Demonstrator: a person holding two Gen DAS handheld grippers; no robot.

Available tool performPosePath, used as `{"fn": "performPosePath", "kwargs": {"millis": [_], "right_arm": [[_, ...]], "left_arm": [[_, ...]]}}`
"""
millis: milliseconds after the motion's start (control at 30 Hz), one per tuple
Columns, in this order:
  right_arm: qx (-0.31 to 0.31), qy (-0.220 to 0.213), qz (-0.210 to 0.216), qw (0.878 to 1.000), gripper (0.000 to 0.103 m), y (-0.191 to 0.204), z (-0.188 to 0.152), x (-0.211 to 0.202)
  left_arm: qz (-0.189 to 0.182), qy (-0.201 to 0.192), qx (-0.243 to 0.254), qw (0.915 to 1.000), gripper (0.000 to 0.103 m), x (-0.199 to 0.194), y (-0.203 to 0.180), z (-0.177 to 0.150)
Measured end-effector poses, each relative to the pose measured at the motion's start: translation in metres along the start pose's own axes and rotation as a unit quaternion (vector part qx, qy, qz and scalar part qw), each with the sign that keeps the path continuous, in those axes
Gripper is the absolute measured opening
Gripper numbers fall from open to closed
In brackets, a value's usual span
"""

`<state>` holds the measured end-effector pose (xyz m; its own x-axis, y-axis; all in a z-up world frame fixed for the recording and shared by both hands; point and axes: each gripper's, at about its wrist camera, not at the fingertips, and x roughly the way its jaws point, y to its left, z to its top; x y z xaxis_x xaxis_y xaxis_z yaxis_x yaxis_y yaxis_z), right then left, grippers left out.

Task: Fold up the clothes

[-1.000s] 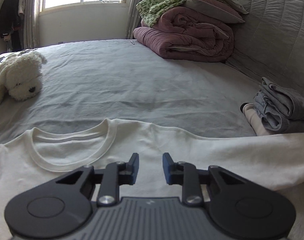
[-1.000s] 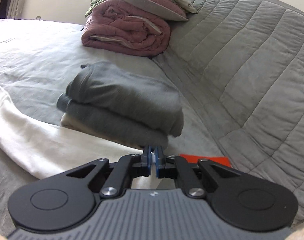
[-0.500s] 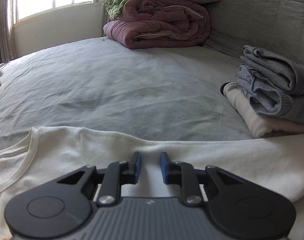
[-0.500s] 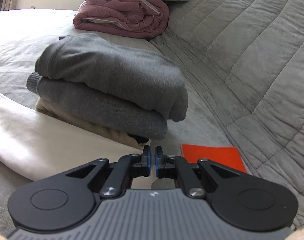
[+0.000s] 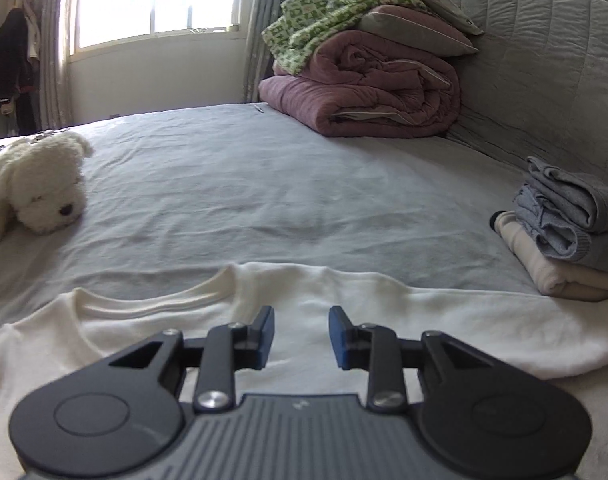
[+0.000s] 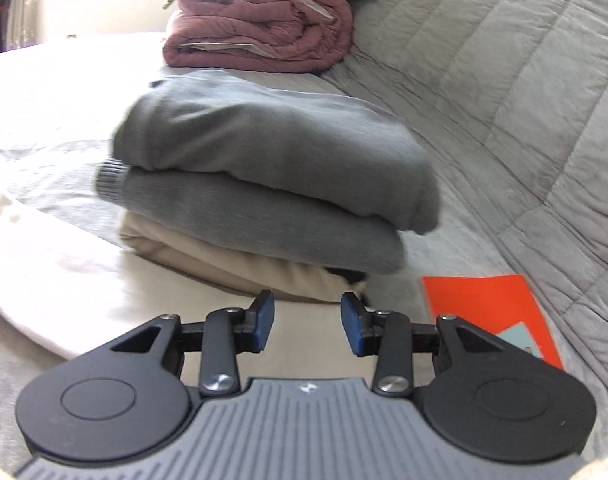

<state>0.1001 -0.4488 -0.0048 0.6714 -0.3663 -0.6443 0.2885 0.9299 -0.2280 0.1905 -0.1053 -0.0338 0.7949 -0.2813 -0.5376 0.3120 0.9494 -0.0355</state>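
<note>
A cream long-sleeved cotton top (image 5: 344,308) lies spread flat on the grey-sheeted bed (image 5: 244,184), along its near edge, neckline facing up and its sleeve (image 6: 64,280) running out toward the headboard side. That sleeve ends just beside a stack of folded clothes (image 6: 272,184), two grey knits on a beige one, which sits near the quilted grey headboard (image 6: 504,80).

This looks like the laying-out step, just before the first fold. The left gripper (image 5: 301,334) hangs over the top's shoulder, right of the collar; its jaws have just been opening a little, stand narrowly apart and hold nothing, the cloth lying beneath them rather than between. The right gripper (image 6: 307,322) is low by the front of the folded stack, over the sleeve's end; its jaws have just been opening and nothing is pinched between them, so the sleeve seems freshly let go.

Next, I'd judge, each gripper needs a fresh pinch: one at the shoulder, one on the sleeve, to carry the sleeve across the body. The orange booklet (image 6: 488,312) near the right jaw and the stack itself are close enough to snag.
</note>
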Motion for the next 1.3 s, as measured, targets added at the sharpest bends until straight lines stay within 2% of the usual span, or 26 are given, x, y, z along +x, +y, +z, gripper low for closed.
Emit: {"fn": "performPosePath", "kwargs": {"millis": [133,233,267,300,367,400,467,600,800,933,1067,1167,1300], "right_arm": [[0.020,0.026,0.037,0.999,0.041,0.008,-0.008,0.008],[0.042,0.057,0.028,0.997,0.041,0.004,-0.019,0.018],[0.048,0.060,0.023,0.997,0.045,0.003,-0.021,0.016],[0.053,0.061,0.017,0.997,0.046,0.002,-0.024,0.013],[0.060,0.061,0.012,0.996,0.046,0.002,-0.025,0.005],[0.061,0.060,0.014,0.996,0.047,0.004,-0.024,-0.001],[0.061,0.057,0.018,0.996,0.047,0.009,-0.020,-0.011],[0.073,0.040,0.055,0.995,0.048,0.027,-0.013,-0.038],[0.062,0.038,0.154,0.985,0.049,0.085,-0.022,-0.071],[0.082,0.058,0.197,0.975,0.049,0.099,-0.034,-0.081],[0.164,0.059,0.190,0.966,0.058,0.077,-0.042,-0.074],[0.256,0.062,0.173,0.949,0.058,0.049,-0.051,-0.057],[0.384,0.050,0.160,0.908,0.058,0.019,-0.067,-0.041]], "left_arm": [[0.052,0.009,-0.002,0.9986,0.035,-0.019,0.055,-0.020],[0.103,0.029,-0.007,0.9942,0.035,-0.030,0.100,-0.041],[0.115,0.030,-0.014,0.9928,0.037,-0.036,0.117,-0.050],[0.113,0.026,-0.025,0.9929,0.045,-0.043,0.129,-0.055],[0.085,0.024,-0.062,0.9942,0.040,-0.057,0.153,-0.059],[0.091,0.026,-0.070,0.9930,0.040,-0.065,0.158,-0.058],[0.146,0.032,-0.065,0.9866,0.042,-0.073,0.155,-0.055],[0.081,0.033,-0.092,0.9918,0.043,-0.093,0.149,-0.052],[0.040,0.040,-0.054,0.9969,0.048,-0.121,0.112,-0.074],[0.040,0.054,-0.060,0.9959,0.054,-0.144,0.102,-0.087],[0.039,0.058,-0.091,0.9934,0.056,-0.155,0.103,-0.084],[0.022,0.056,-0.110,0.9921,0.060,-0.157,0.106,-0.080],[0.027,0.070,-0.120,0.9899,0.061,-0.148,0.110,-0.078]]}}
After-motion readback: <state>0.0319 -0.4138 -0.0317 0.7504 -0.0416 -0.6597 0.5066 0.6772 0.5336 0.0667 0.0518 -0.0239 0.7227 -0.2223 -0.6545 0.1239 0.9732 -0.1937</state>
